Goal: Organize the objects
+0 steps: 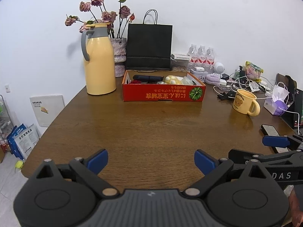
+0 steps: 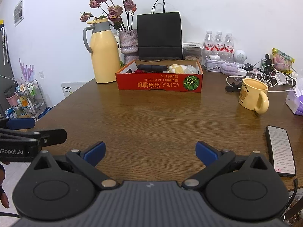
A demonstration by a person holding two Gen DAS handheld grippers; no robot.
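Observation:
A red cardboard box [image 1: 162,94] [image 2: 159,84] with a pumpkin picture stands at the back middle of the wooden table [image 1: 147,128] [image 2: 151,117]. It holds a dark folded umbrella [image 1: 147,78] [image 2: 152,67], a yellow soft item [image 1: 172,79] [image 2: 176,68] and other small things. A yellow bear mug [image 1: 245,103] [image 2: 252,95] stands at the right. My left gripper [image 1: 151,162] is open and empty above the near table edge. My right gripper [image 2: 150,153] is open and empty beside it, to the right.
A yellow thermos jug [image 1: 99,58] [image 2: 103,51], a vase of dried roses [image 1: 119,54] [image 2: 129,41] and a black paper bag [image 1: 149,47] [image 2: 160,36] stand behind the box. Water bottles [image 2: 218,43], cables and tissues [image 1: 278,102] clutter the right. A phone [image 2: 281,149] lies near my right gripper.

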